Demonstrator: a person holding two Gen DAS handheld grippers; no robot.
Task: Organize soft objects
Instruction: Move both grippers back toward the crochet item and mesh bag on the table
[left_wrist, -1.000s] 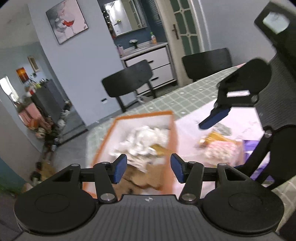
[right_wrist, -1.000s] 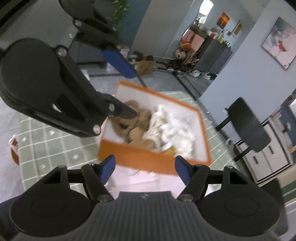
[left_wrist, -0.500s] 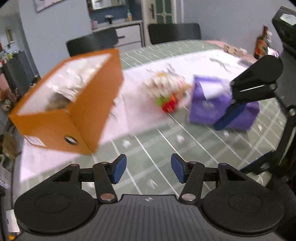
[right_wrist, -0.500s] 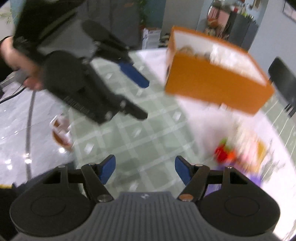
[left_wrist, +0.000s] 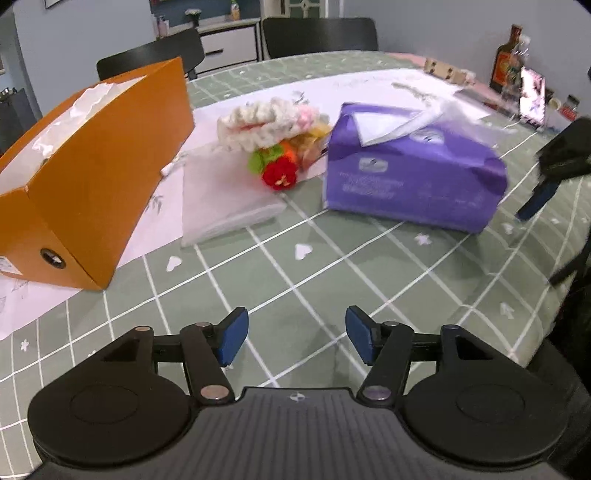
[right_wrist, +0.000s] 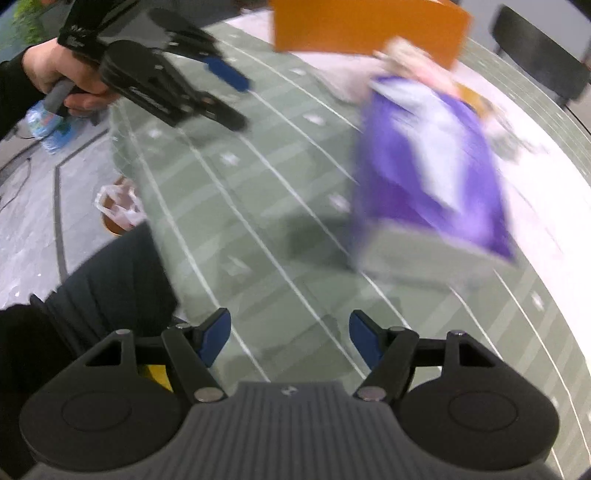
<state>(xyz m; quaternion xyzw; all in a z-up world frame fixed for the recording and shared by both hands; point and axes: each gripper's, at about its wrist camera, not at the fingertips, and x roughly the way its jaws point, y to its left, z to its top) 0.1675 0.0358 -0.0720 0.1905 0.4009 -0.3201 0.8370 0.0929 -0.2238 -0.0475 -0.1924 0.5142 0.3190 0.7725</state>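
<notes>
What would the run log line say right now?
left hand-held gripper opening, empty | right hand-held gripper open, empty | purple tissue pack on table

We are seeing the purple tissue pack (right_wrist: 432, 166) smeared by blur, and the orange box (left_wrist: 92, 177) running off the frame's left edge.

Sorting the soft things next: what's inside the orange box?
Only crumpled white paper shows above the rim of the orange box. Its tall wall hides anything deeper inside.

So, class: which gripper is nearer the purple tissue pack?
Right. The right gripper hovers just short of the purple tissue pack; the left gripper, jaws opening and empty, sits farther back.
</notes>
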